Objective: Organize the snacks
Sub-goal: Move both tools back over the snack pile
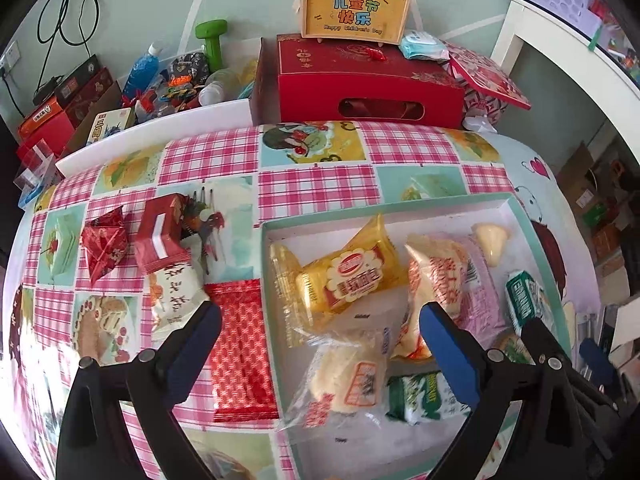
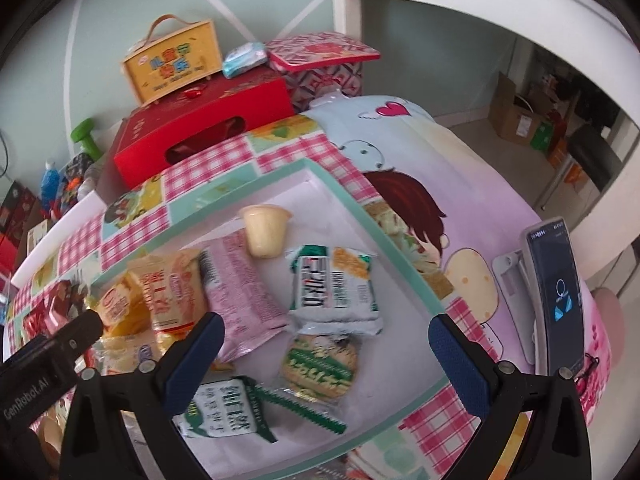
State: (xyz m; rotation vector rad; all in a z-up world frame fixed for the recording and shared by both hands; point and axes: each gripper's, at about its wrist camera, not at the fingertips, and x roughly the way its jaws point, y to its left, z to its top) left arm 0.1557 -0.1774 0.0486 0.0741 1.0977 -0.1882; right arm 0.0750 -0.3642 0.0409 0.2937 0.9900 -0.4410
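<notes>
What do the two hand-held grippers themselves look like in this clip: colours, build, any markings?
Both match: the left hand-held gripper and right hand-held gripper have matte black angular fingers with blue textured pads and round silver rivets. The right wrist view shows white "GenRobot.AI" lettering on the left one's side. No cables, hands or sleeves are visible.

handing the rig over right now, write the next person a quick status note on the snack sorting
Left tongs: open, empty, hovering over the left edge of the tray.
Right tongs: open, empty, over the tray's right half.
In the tray: yellow bread pack, pink packet, jelly cup, green-and-white packs, round cookie pack and others.
Left on the cloth beside the tray: flat red wafer pack, white-and-red pack, red folded candy.
To do: move those three into the tray, likely with the left tongs.
</notes>
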